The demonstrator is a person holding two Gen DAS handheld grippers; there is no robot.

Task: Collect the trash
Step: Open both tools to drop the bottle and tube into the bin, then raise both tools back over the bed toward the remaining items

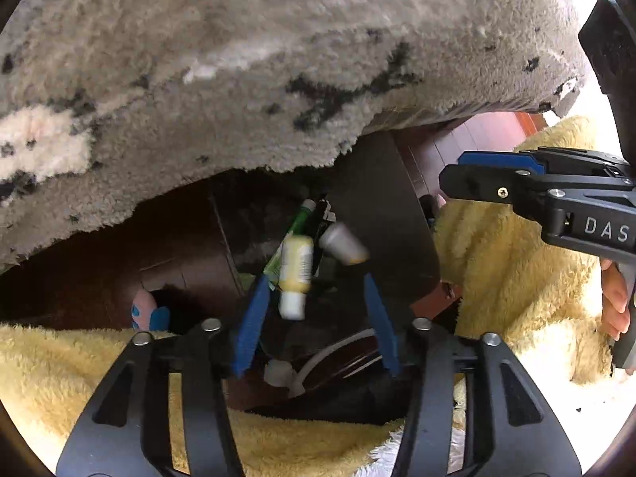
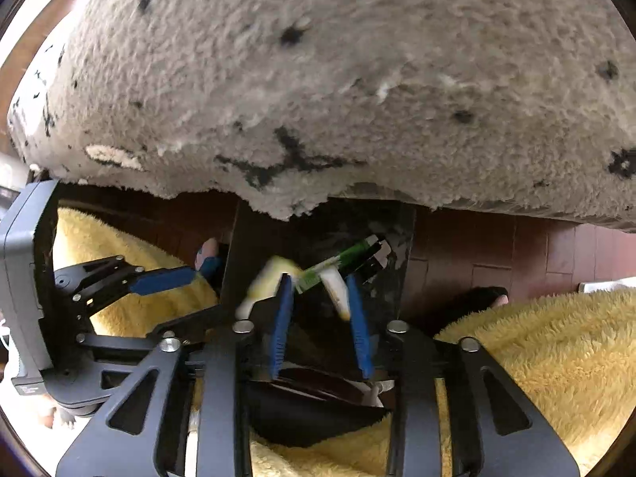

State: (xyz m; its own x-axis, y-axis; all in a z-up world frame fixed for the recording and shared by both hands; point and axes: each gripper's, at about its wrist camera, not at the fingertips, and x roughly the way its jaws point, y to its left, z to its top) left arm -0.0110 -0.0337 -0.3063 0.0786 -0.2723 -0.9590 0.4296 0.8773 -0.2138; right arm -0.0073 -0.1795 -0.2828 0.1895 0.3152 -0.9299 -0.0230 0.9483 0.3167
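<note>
A small yellow bottle with a white cap (image 1: 295,270) hangs blurred in the air between the blue fingers of my left gripper (image 1: 316,298), which is open. Beside it are a small white-and-yellow bottle (image 1: 344,244) and a green tube (image 1: 296,222), above a dark bin (image 1: 381,214). In the right wrist view the yellow bottle (image 2: 264,282), the green tube (image 2: 342,258) and the white-and-yellow bottle (image 2: 336,290) are blurred over the bin (image 2: 401,238). My right gripper (image 2: 320,294) is open around them. It also shows in the left wrist view (image 1: 469,175).
A grey shaggy rug with black marks (image 1: 258,59) fills the upper part of both views (image 2: 338,79). Dark red floor tiles (image 2: 516,254) lie under it. Yellow fleece clothing (image 1: 516,258) is at both sides. A pink and blue sock (image 1: 145,312) shows at left.
</note>
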